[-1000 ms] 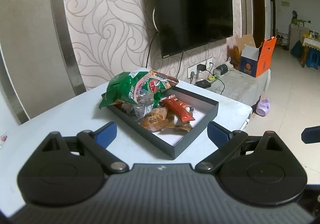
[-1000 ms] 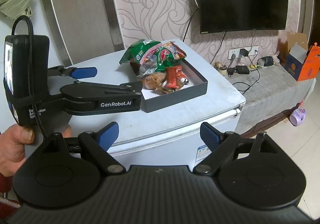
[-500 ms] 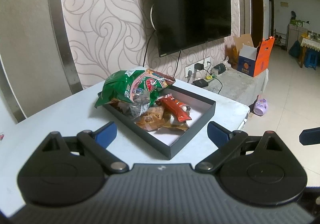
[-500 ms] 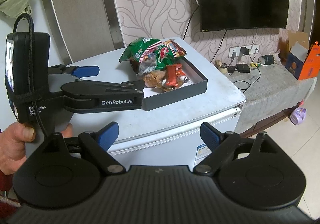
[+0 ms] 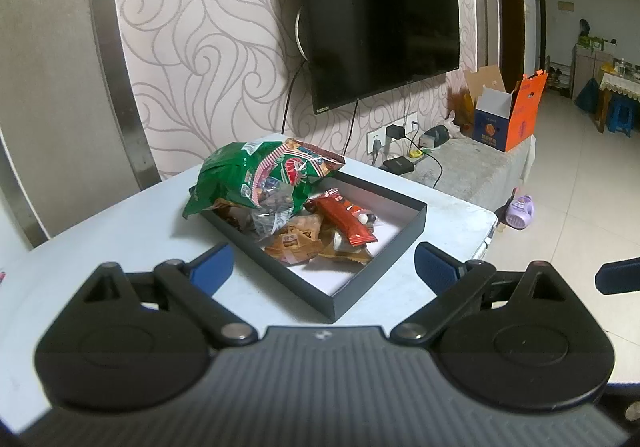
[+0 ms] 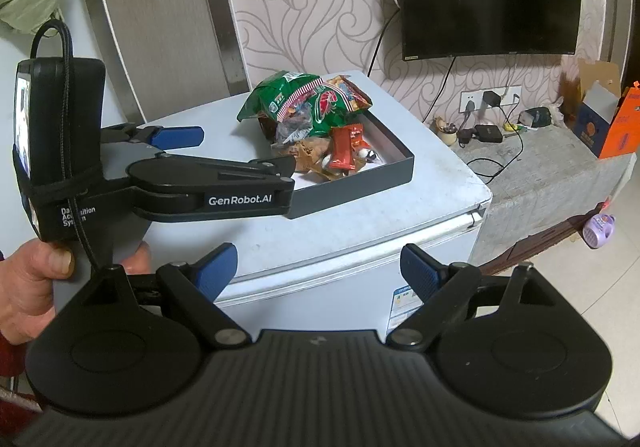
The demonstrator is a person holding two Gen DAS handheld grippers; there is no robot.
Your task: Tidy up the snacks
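Green snack bag (image 5: 256,175) beyond spread left-gripper fingers (image 5: 210,265), untouched.

Snack packets (image 5: 304,223) are sitting in tray (image 5: 376,279); tray is resting on fridge top (image 6: 360,215), TV (image 5: 380,19) hanging on wall behind.

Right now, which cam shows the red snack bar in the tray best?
Left wrist: the red snack bar lies close and near centre, full length visible inside the dark tray. Right wrist shows it smaller and farther off, still unoccluded, beside the green chip bag.
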